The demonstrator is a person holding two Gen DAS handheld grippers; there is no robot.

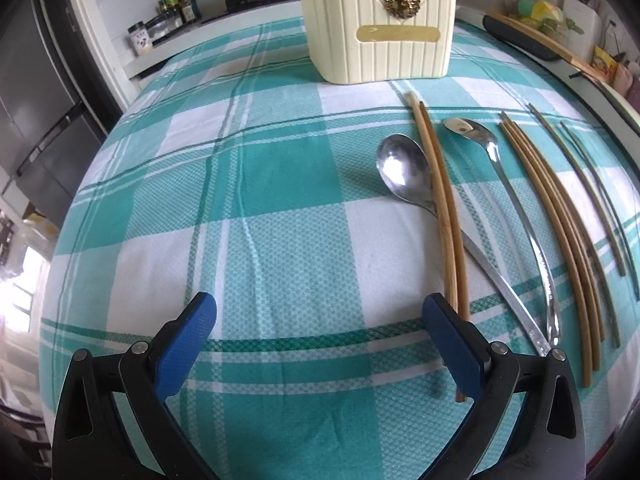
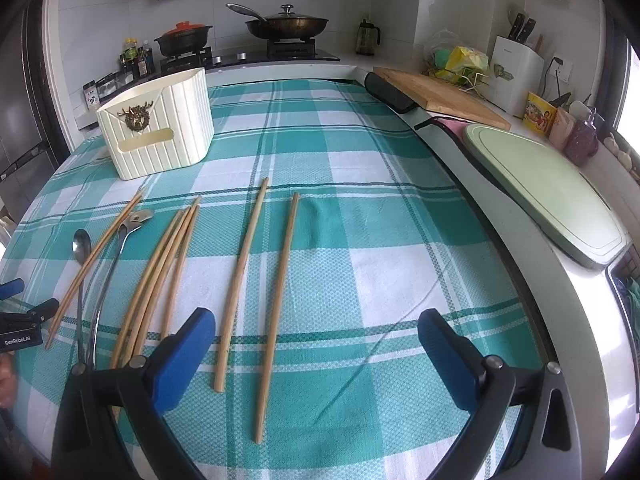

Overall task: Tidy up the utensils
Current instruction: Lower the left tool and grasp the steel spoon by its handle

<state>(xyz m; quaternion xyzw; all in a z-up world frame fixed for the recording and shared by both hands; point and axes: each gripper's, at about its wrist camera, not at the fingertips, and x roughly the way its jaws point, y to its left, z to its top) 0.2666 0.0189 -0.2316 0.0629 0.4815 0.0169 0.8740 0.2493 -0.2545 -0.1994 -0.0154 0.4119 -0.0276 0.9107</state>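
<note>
A cream ribbed utensil holder stands at the far side of the teal plaid tablecloth. Two steel spoons and several wooden chopsticks lie spread out in front of it. My left gripper is open just above the cloth, its right finger beside the near ends of one chopstick pair. My right gripper is open, with two separate chopsticks lying between its fingers. Spoons and bundled chopsticks lie to its left.
A stove with a pan and a black pot sits behind the table. A wooden board, a green cutting board and a knife block line the right counter. Bottles stand at the back left.
</note>
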